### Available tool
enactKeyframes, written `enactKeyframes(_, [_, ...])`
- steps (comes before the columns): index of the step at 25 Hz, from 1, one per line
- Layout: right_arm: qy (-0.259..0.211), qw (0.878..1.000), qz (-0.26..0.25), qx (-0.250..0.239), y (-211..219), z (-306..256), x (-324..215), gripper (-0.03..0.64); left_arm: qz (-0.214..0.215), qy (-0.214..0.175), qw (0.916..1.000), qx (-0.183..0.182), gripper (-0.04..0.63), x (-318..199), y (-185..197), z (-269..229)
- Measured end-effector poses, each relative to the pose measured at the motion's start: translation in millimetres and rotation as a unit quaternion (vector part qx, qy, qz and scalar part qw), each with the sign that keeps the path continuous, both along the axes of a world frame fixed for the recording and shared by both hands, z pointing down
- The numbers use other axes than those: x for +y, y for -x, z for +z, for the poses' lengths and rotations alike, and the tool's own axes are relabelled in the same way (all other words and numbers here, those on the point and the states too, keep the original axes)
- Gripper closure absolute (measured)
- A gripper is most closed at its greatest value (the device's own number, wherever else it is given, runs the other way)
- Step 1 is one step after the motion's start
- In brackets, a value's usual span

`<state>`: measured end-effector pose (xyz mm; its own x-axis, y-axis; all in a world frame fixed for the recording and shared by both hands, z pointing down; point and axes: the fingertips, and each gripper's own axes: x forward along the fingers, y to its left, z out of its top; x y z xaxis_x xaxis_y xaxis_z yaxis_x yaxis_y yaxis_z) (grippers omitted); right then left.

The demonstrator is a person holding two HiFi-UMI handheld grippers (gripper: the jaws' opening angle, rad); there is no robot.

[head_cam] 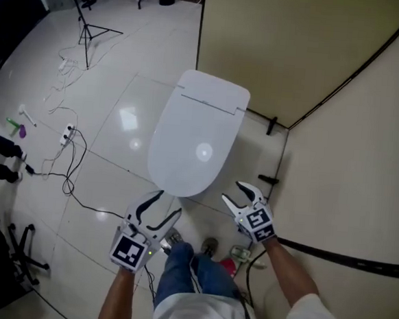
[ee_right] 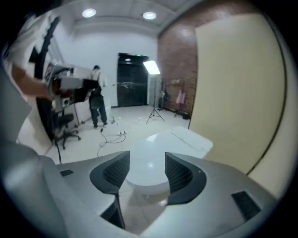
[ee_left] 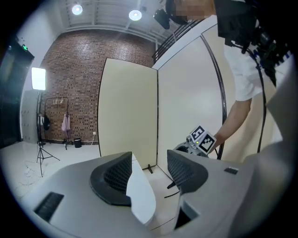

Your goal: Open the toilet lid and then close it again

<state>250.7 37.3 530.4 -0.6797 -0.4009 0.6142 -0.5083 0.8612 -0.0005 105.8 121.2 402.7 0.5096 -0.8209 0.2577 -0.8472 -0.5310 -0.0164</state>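
The toilet lid (head_cam: 190,141) lies flat and shut, nothing done yet, with the left gripper (head_cam: 163,207) and right gripper (head_cam: 235,195) just off its front edge, jaws apart and empty, so lifting and lowering both remain.

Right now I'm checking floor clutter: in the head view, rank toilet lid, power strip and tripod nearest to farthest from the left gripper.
From the left gripper:
1. toilet lid, just ahead.
2. power strip, on the floor, left.
3. tripod, far back left.
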Motion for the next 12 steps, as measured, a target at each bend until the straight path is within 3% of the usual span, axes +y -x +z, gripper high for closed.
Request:
enactKeyframes(2, [0.092, 0.993, 0.059, -0.046, -13.4, 29.8, -20.9, 0.385, -0.005, -0.009, 0.9999, 0.011, 0.364, -6.2, -4.8, 9.7])
enactKeyframes(5, [0.227, 0.957, 0.126, -0.126, -23.0, 75.9, -40.8, 0.383, -0.022, -0.013, 0.9989, 0.039, 0.364, -11.2, -8.5, 26.9])
enactKeyframes(8, [0.339, 0.901, 0.182, -0.200, -24.2, 125.4, -59.7, 0.384, -0.024, -0.008, 0.9991, 0.034, 0.364, -17.6, -10.4, 52.0])
enactKeyframes(10, [0.409, 0.852, 0.216, -0.246, -19.9, 167.1, -70.6, 0.383, -0.023, -0.006, 0.9992, 0.033, 0.364, -22.5, -7.2, 71.1])
enactKeyframes(12, [0.455, 0.808, 0.244, -0.281, -15.1, 205.9, -81.1, 0.334, -0.018, -0.002, 0.9995, 0.025, 0.363, -25.7, -1.4, 92.4])
